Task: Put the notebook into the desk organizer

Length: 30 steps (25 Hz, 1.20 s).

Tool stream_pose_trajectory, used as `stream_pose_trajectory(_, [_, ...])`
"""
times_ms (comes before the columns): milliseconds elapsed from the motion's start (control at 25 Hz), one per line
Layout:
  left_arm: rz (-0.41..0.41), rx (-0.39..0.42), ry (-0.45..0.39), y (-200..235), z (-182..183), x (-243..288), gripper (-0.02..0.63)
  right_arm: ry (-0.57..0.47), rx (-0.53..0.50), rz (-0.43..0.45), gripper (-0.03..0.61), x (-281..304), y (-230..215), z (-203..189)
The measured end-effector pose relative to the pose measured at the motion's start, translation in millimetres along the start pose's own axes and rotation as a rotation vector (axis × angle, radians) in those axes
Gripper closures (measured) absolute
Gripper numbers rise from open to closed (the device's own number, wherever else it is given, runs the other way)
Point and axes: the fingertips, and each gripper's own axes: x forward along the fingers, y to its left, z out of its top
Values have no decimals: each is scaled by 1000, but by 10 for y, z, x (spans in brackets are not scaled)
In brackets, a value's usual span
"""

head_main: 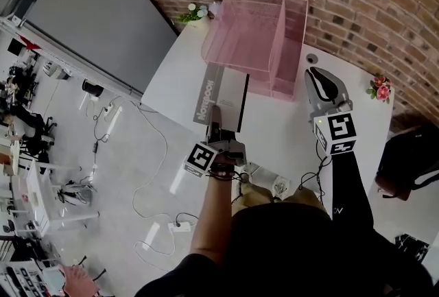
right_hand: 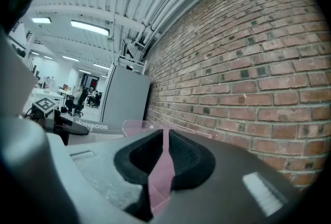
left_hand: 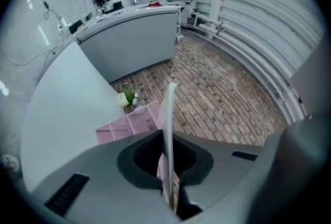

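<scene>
The grey and white notebook (head_main: pixel 221 91) is lifted over the white table (head_main: pixel 178 73), just in front of the pink desk organizer (head_main: pixel 255 35). My left gripper (head_main: pixel 218 116) is shut on the notebook's near edge. In the left gripper view the notebook (left_hand: pixel 168 124) stands edge-on between the jaws, with the organizer (left_hand: pixel 129 127) beyond it. My right gripper (head_main: pixel 313 73) is at the organizer's right side. In the right gripper view its jaws (right_hand: pixel 164 161) are closed with a thin pink strip of the organizer's wall (right_hand: pixel 139 125) between them.
A small potted plant (head_main: pixel 193 13) stands at the table's back left corner, and a pink flower pot (head_main: pixel 381 88) at the right edge. A small round grey thing (head_main: pixel 312 57) lies by the organizer. A brick wall (head_main: pixel 357 7) runs behind. Cables and a power strip (head_main: pixel 182 225) lie on the floor.
</scene>
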Motion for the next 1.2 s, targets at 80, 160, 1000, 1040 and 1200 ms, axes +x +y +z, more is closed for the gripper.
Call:
stream_pose_trajectory(80, [32, 44, 17, 144, 5, -31, 598, 5, -12, 7, 541, 39, 18, -7])
stream_pose_trajectory(160, [45, 42, 27, 233, -26, -14, 598, 12, -14, 11, 541, 85, 28, -32])
stream_pose_trajectory(1000, [199, -60, 180, 604, -569, 385, 598, 70, -79, 37, 541, 277, 13, -157])
stream_pose_trajectory(1040, [207, -60, 187, 620, -591, 406, 598, 73, -79, 35, 541, 283, 0, -162])
stream_pose_trajectory(1200, [226, -62, 199, 662, -659, 509, 598, 86, -78, 25, 541, 303, -40, -206])
